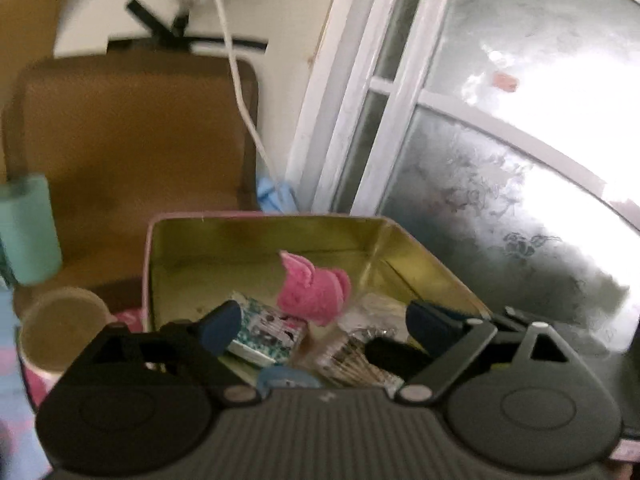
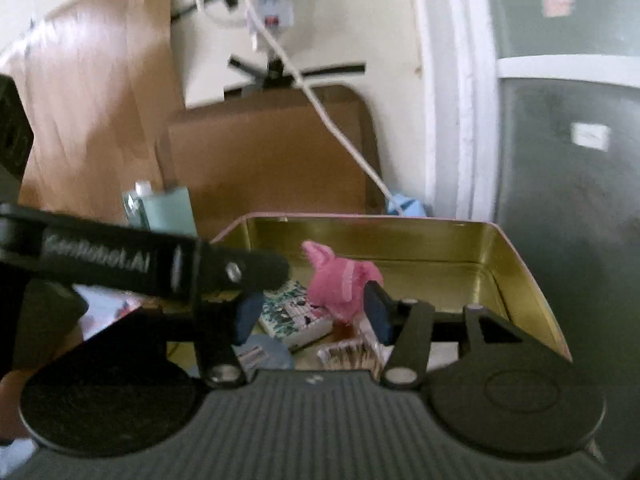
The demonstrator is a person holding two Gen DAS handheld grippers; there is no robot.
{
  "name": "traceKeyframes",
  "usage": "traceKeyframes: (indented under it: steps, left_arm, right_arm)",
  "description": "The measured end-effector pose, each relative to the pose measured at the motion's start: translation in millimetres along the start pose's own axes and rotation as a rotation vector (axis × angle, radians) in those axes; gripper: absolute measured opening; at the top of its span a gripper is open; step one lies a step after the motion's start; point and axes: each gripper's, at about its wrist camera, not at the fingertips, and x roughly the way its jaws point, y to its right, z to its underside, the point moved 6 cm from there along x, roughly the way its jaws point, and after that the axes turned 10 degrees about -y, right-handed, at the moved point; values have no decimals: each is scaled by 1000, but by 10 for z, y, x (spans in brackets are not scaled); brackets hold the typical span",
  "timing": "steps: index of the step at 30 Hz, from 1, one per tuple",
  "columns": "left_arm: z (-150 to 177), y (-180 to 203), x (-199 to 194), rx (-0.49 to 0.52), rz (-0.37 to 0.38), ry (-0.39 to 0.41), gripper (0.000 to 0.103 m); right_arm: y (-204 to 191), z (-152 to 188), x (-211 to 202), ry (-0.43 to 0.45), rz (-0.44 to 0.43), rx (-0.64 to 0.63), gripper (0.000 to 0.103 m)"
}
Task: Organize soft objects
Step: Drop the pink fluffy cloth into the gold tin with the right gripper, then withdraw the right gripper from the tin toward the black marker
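Pink soft cloth (image 1: 314, 294) stands bunched inside the open gold-lined tin (image 1: 256, 240), ahead of and between both sets of jaws, gripped by neither. Left gripper (image 1: 324, 326) jaws stand wide; right gripper (image 2: 314, 316) jaws are parted, right pad just beside the cloth, contact unclear. Only the right view shows the left gripper's arm, lettered "GenRobot.AI", partly blurred. Only the left view shows a cup (image 1: 60, 328).

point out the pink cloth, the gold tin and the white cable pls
pink cloth (image 1: 312, 292), left wrist view, middle of the folded fabric
gold tin (image 2: 400, 236), right wrist view, inner back wall
white cable (image 1: 240, 96), left wrist view, mid-run over the brown chair back
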Motion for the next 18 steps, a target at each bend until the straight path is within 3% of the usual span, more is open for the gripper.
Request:
traceKeyframes:
  steps: [4, 11, 18]
  left_arm:
    - [157, -24, -225, -49, 20, 8, 94]
    - [600, 75, -584, 28, -136, -35, 99]
    - [930, -36, -1026, 53, -243, -17, 100]
  right_arm:
    - [-71, 248, -276, 82, -39, 106, 58]
    - [-146, 617, -634, 135, -61, 306, 59]
    - [-502, 851, -861, 120, -60, 291, 58]
